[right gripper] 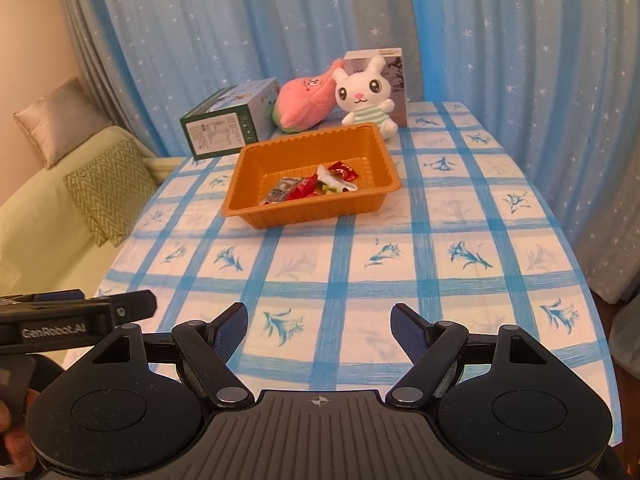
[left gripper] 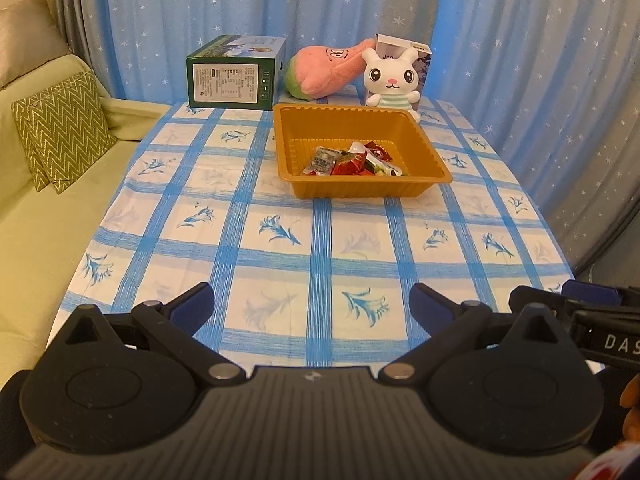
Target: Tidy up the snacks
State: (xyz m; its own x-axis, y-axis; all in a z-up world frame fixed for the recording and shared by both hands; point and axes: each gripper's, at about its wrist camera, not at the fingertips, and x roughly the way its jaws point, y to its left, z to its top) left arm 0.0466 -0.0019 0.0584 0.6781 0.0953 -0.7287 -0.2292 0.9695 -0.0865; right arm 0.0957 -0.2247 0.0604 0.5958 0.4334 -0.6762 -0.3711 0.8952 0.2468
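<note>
An orange plastic tray sits on the far half of the table and holds several wrapped snacks heaped near its front wall. My left gripper hovers open over the near edge of the table, nothing between its blue pads. My right gripper is open too, empty, beside the left one and well short of the tray. Each gripper shows at the edge of the other's view.
Behind the tray stand a green box, a pink plush, a white rabbit plush and a small white carton. A sofa with cushions lies left; blue curtains behind.
</note>
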